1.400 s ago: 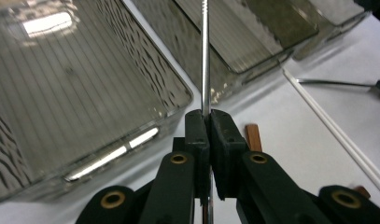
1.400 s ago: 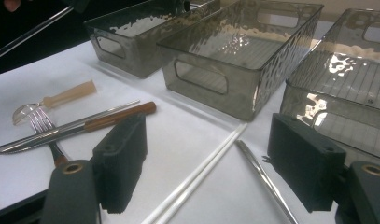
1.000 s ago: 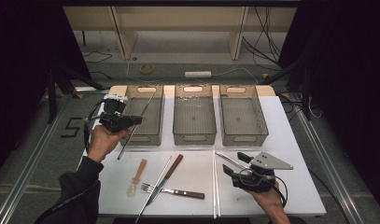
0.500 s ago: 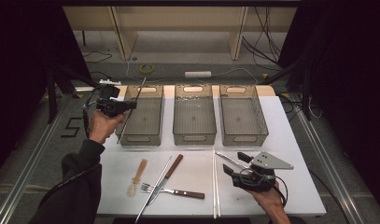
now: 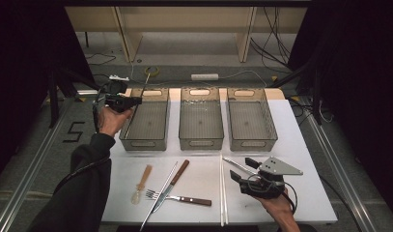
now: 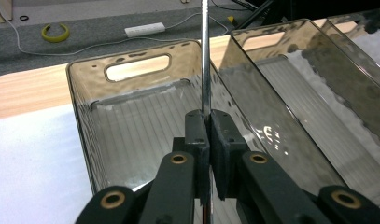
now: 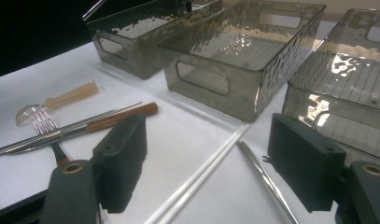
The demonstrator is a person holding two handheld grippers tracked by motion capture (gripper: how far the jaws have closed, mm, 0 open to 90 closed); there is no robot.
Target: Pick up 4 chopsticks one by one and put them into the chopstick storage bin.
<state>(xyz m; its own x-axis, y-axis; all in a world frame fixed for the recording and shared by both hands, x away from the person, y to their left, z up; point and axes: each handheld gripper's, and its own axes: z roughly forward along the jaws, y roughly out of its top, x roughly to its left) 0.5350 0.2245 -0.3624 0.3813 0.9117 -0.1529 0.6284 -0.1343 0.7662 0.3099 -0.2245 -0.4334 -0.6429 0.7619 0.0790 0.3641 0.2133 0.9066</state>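
Observation:
My left gripper (image 5: 130,102) is shut on a thin metal rod (image 5: 137,99), which I take for a chopstick. It hangs over the left edge of the left smoky bin (image 5: 143,143). In the left gripper view the pads (image 6: 197,128) pinch the rod (image 6: 205,56), which stands over that bin's (image 6: 80,112) ribbed floor. My right gripper (image 5: 243,170) rests near the table's front right, open, with nothing between its fingers. In the right gripper view its wide jaws (image 7: 206,135) frame a pair of white chopsticks (image 7: 201,179) and a second metal rod (image 7: 264,177) on the table.
A middle bin (image 5: 200,143) and a right bin (image 5: 252,143) stand beside the left one. On the white mat lie a tan-handled spoon (image 5: 142,183), a brown-handled knife (image 5: 175,176), a fork (image 5: 179,198), another metal rod (image 5: 158,203) and the white chopsticks (image 5: 222,193).
My left hand has carried the rod away from the person, toward the far end of the left bin. The right gripper has stayed put.

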